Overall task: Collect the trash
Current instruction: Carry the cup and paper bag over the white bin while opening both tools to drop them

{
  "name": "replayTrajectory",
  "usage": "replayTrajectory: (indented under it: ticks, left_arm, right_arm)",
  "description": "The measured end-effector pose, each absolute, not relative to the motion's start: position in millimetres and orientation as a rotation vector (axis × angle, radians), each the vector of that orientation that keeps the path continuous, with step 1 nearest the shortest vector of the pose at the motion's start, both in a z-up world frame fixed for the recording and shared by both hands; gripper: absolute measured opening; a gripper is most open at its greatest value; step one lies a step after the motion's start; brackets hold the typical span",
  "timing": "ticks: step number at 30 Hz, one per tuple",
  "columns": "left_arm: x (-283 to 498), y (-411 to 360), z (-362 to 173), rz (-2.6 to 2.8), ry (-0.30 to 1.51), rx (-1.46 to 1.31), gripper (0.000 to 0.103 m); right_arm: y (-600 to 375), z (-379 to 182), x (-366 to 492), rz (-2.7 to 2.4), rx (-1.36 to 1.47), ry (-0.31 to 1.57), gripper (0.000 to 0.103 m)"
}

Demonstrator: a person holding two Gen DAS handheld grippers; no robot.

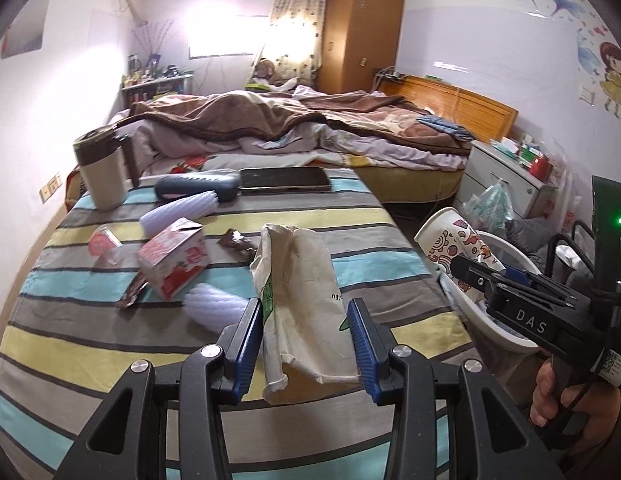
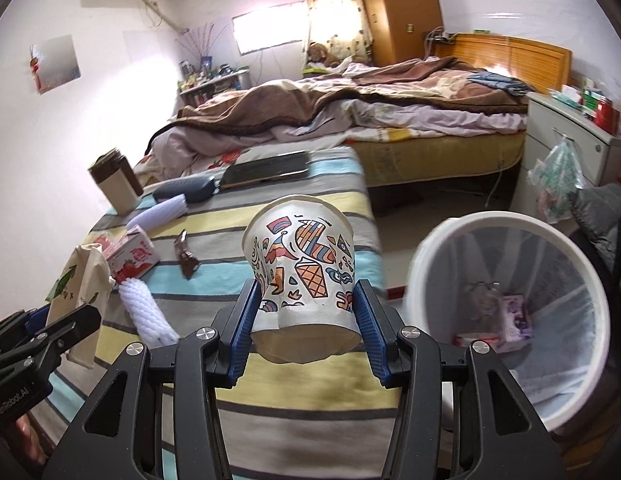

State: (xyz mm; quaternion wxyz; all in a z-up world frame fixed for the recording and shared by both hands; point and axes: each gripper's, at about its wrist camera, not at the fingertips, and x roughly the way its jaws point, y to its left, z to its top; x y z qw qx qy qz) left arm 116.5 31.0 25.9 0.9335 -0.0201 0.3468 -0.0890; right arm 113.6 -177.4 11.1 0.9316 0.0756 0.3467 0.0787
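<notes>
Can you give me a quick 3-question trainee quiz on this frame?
1. True or false: the right hand-held gripper holds a patterned paper cup.
2. The left hand-held gripper holds: A) a paper bag B) a red carton C) a thermos.
3. What lies in the white bin?

Key:
1. True.
2. A, the paper bag.
3. A few discarded packages at the bottom.

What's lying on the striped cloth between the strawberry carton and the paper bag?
A brown wrapper, seen in the left wrist view between the carton and the bag; nearer the camera, a white ribbed tube also lies there.
</notes>
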Motion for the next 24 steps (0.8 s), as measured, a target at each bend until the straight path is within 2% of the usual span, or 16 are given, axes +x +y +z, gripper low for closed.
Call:
replayTrajectory:
  ticks: [24]
  left_arm:
    - [138.2,-117.2,32.8,-0.475,0.712,0.073,0.044]
  right_arm:
    - [-290.1,6.6,84.1,-0.089,0.244,0.699,0.05]
